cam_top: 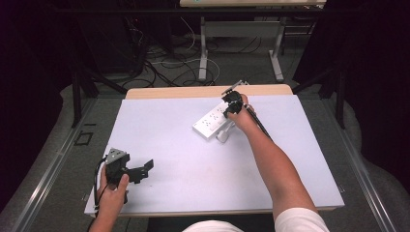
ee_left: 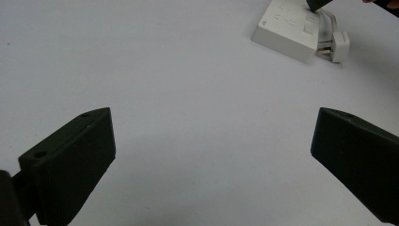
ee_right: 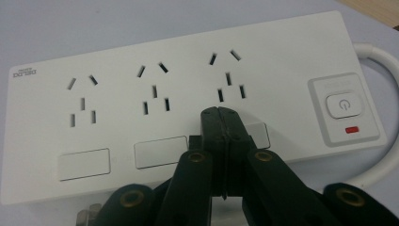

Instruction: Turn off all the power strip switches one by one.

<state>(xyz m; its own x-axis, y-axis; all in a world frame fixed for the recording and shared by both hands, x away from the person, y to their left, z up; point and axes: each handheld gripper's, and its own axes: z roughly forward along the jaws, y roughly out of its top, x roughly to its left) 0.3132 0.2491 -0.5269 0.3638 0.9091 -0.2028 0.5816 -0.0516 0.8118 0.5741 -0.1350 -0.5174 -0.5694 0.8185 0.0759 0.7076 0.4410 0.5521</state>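
Behind your table, cables lie tangled on the grey floor (cam_top: 183, 67) around the legs of a second desk. Your white table (cam_top: 183, 169) carries a white power strip (cam_top: 211, 122), lying at an angle on the far half, right of centre, with its white plug (cam_top: 223, 136) just beside its near end. In your right gripper view the strip's three socket groups run in a row, with the power button (ee_right: 344, 104) and a red indicator at the right end and the white cable (ee_right: 381, 56) looping off past it.

Your right gripper (ee_right: 220, 115) has its jaws pressed together with nothing between them, and their tips sit over the strip's face just below the right-hand socket group; whether they touch it you cannot tell. Your left gripper (cam_top: 145, 166) rests near the table's near left corner, well apart from the strip, its jaws spread wide over bare tabletop.
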